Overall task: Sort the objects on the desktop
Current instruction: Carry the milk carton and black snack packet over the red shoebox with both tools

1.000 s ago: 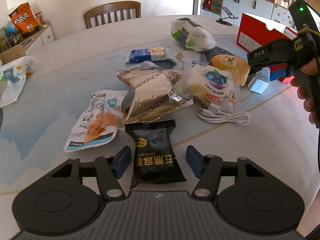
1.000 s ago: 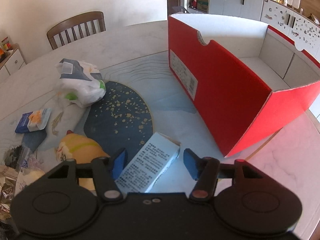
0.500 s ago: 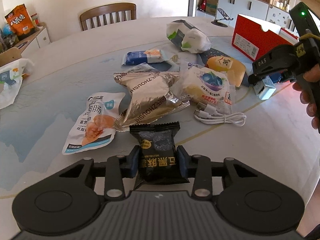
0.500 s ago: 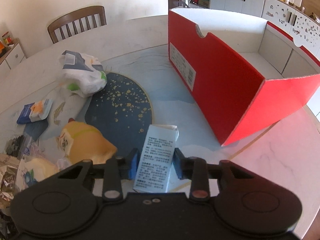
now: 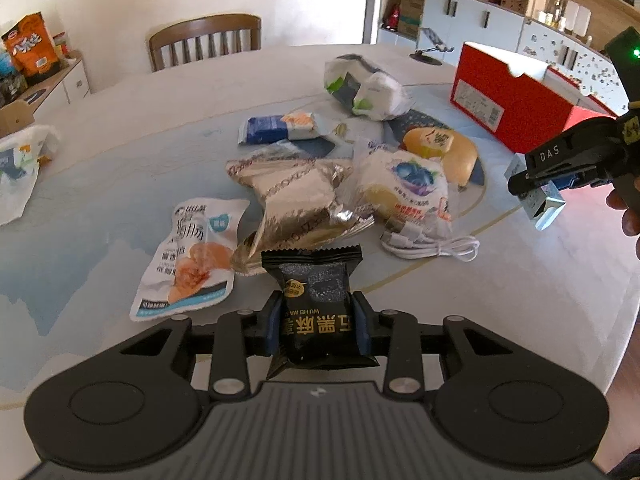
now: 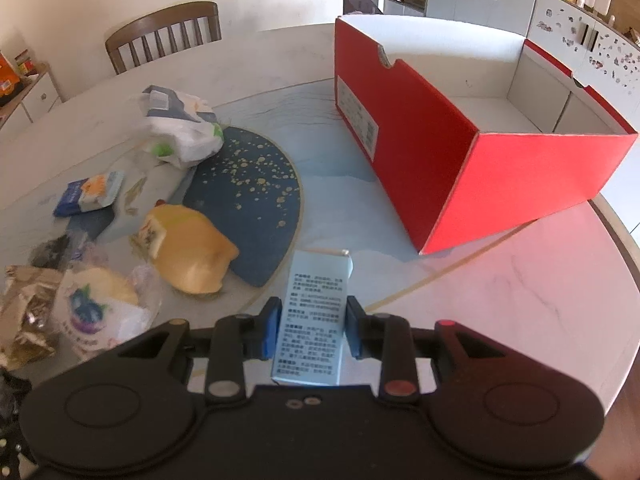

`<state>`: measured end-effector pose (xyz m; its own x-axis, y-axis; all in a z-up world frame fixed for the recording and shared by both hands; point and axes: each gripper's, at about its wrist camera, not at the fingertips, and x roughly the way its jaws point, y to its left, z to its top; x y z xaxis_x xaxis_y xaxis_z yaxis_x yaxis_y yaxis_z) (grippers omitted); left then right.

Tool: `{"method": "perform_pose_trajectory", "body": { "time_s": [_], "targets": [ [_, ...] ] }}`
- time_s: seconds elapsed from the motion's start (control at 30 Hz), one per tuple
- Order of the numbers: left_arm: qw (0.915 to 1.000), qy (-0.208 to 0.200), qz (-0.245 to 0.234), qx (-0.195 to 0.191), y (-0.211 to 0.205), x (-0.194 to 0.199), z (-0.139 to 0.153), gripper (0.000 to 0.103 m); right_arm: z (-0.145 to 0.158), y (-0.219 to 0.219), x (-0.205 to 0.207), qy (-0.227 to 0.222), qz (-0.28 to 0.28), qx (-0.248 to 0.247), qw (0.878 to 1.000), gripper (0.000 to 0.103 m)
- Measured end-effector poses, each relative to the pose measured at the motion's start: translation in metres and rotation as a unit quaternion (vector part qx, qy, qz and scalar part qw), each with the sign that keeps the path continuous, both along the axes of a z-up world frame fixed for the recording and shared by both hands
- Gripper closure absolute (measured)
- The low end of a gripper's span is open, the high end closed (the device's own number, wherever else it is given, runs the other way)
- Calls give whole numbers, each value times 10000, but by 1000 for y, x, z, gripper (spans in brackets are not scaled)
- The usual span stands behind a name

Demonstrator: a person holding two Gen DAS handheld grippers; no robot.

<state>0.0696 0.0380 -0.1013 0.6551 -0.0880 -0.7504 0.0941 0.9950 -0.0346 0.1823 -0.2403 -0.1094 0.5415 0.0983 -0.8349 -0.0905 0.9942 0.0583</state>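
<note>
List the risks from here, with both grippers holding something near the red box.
1. The left gripper pinches the crinkly black snack packet by its lower half only; the soft wrapper could slip out when lifted.
2. The right gripper grips the small pale-blue printed carton with its top projecting forward; that end could catch the wall of the open red cardboard box.
3. The white coiled cable lies beside the packets and could snag on later picks.

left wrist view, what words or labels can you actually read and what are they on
"WU HEI MA SHU", seen upside down: black snack packet in the left gripper.
"DAS": right gripper.
Big Chinese characters show on the orange bag, white pouch and yellow packet; I can't read them for sure.
Red box label and the small box's print: too small.
</note>
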Motion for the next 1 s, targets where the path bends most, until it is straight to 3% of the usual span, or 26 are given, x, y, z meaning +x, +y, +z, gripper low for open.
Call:
{"method": "perform_pose_trajectory", "body": {
  "time_s": [0.5,1.0],
  "targets": [
    [9971,-359,-668,-39,-3,10,51,69,46,0,-25,-53,186,301,9994,72],
    [9853,-750,-1530,-111,-5,34,110,69,110,0,-37,-209,207,495,9983,72]
  ]
}}
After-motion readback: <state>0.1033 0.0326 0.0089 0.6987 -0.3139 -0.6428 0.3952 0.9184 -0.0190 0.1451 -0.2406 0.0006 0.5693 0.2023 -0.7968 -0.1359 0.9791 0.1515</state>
